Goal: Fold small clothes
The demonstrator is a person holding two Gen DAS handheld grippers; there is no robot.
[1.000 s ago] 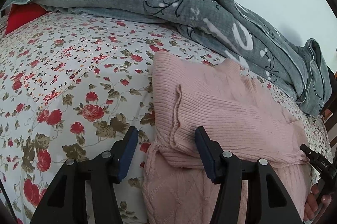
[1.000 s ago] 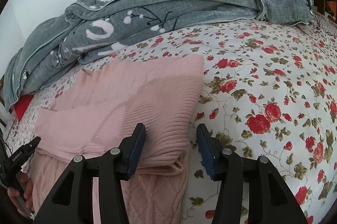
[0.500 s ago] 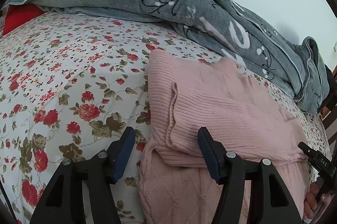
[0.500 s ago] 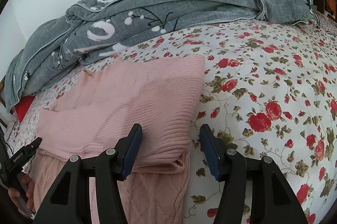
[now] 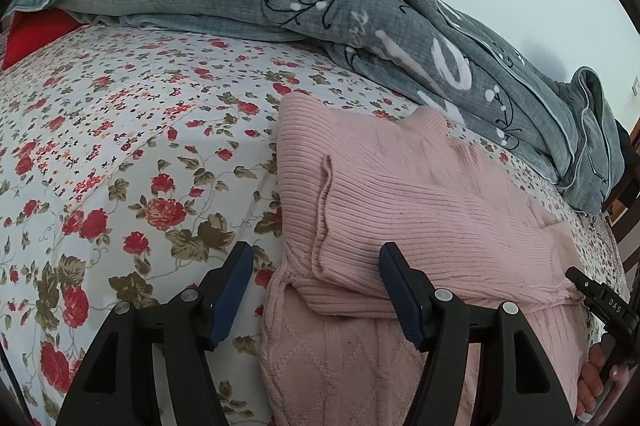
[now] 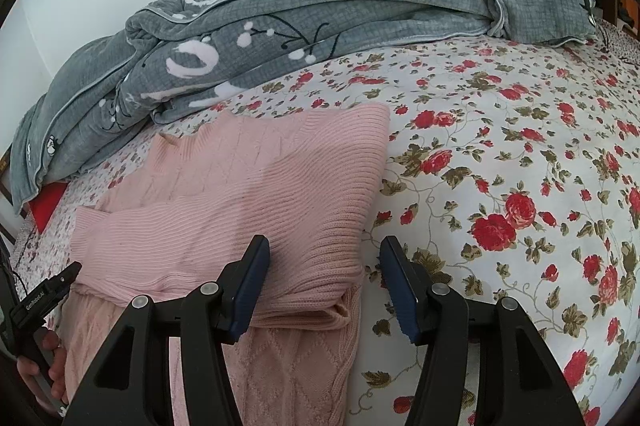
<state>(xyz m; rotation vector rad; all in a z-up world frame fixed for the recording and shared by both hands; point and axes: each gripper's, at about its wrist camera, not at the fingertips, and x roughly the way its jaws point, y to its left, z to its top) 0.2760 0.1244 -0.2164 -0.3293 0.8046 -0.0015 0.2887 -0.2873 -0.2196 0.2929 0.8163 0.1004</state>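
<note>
Both hand-held grippers [image 5: 316, 286] straddling sweater [image 5: 400, 194] corners

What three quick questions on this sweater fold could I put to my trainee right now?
1. True or false: the left gripper is clamped on the pink sweater.
2. What lies bunched along the far side of the bed behind the sweater?
A. grey quilt
B. blue towel
C. white pillow
3. Fill in: the right gripper straddles the sweater's folded ____ with its jaws apart.

Key: 1 false, the jaws are open and have just been opening. 2 A. 3 corner.
</note>
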